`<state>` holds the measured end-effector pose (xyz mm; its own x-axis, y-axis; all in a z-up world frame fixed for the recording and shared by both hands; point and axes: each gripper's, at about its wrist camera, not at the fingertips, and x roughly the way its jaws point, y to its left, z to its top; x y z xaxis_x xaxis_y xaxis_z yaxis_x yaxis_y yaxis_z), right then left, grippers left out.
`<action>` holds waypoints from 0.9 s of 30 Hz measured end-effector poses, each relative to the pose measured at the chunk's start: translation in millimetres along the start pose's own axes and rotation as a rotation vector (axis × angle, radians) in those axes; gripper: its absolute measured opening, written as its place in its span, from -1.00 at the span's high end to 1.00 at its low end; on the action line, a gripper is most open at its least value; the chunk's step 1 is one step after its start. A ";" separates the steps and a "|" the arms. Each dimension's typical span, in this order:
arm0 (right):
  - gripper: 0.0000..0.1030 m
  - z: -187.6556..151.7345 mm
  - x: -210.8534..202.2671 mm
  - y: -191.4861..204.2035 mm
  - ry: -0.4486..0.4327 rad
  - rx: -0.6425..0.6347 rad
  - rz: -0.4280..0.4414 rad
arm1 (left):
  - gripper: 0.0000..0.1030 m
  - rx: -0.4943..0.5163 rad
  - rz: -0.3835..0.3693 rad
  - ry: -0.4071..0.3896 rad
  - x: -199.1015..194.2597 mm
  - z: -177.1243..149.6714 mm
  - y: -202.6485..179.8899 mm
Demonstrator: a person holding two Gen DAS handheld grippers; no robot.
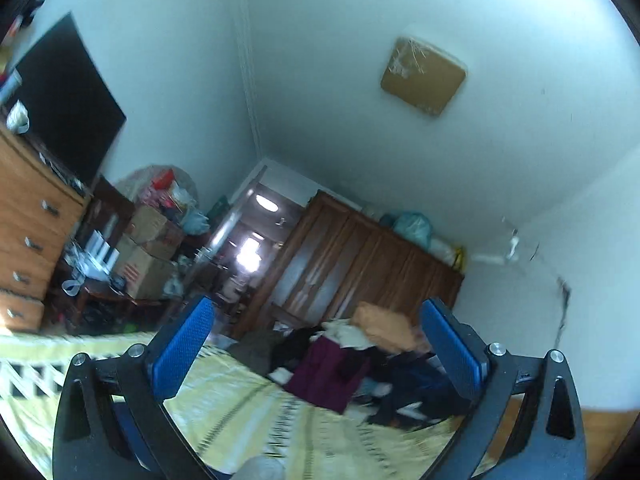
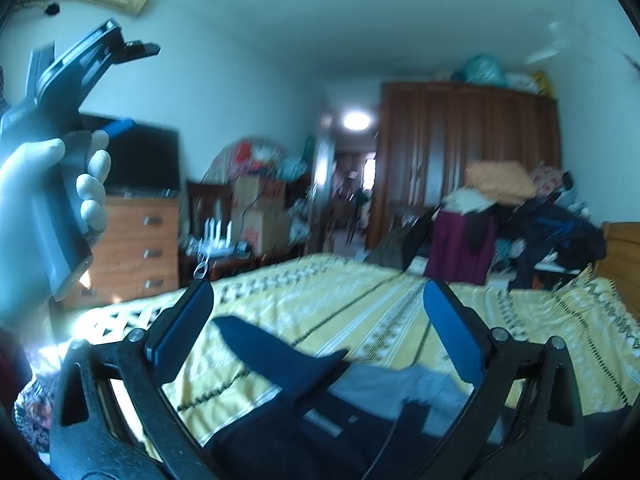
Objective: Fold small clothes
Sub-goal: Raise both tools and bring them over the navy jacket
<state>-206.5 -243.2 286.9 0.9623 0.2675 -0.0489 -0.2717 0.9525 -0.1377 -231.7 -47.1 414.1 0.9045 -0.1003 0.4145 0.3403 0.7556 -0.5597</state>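
Left hand-held gripper (image 1: 318, 354): wide open, empty, raised. Right hand-held gripper (image 2: 318, 330): wide open, empty, above dark garment (image 2: 280, 356) on yellow bedspread (image 2: 360, 300); clothes pile (image 2: 520, 216) at 2 o'clock.

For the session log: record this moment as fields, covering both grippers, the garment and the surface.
left gripper: open, raised, empty
right gripper: open, low over the garment, empty
gloved hand: holds the left gripper's handle
dark garment: lying on the bed, not gripped
bed cover: yellow, patterned
clothes pile: far end of the bed
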 end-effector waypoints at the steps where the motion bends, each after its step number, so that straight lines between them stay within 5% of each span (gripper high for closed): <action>1: -1.00 6.8 -8.4 -9.4 -0.033 0.017 -0.013 | -1.00 -0.077 -0.081 0.006 4.7 8.1 -9.0; 7: -1.00 27.5 -40.3 -55.4 -0.152 0.062 -0.130 | -1.00 -0.456 -0.398 0.020 51.8 38.7 -43.6; 9: -1.00 26.3 -43.1 -65.3 -0.160 0.091 -0.159 | -1.00 -0.562 -0.410 0.031 77.2 35.5 -35.8; 11: -1.00 20.7 -42.2 -71.2 -0.153 0.111 -0.175 | -1.00 -0.469 -0.245 0.018 89.3 38.7 -42.2; 13: -1.00 16.0 -45.7 -75.4 -0.140 0.119 -0.181 | -1.00 -0.201 -0.002 -0.023 85.9 49.1 -69.5; 14: -1.00 13.9 -46.8 -76.5 -0.139 0.118 -0.185 | -1.00 -0.087 0.042 -0.055 84.0 45.2 -78.2; 19: -1.00 -1.7 -65.6 -97.4 -0.075 0.096 -0.219 | -1.00 0.098 -0.014 0.021 91.3 51.9 -88.2; 23: -1.00 -29.1 -63.2 -110.1 0.037 0.064 -0.271 | -1.00 0.360 0.058 0.214 117.8 11.8 -66.5; 27: -1.00 -67.2 -43.6 -119.7 0.208 0.055 -0.299 | -1.00 0.457 0.221 0.446 155.5 -55.4 11.5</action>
<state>-216.6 -378.7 239.1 0.9751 -0.0539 -0.2151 0.0276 0.9920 -0.1236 -72.9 -89.8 432.3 0.9933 -0.0954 -0.0659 0.0808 0.9771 -0.1970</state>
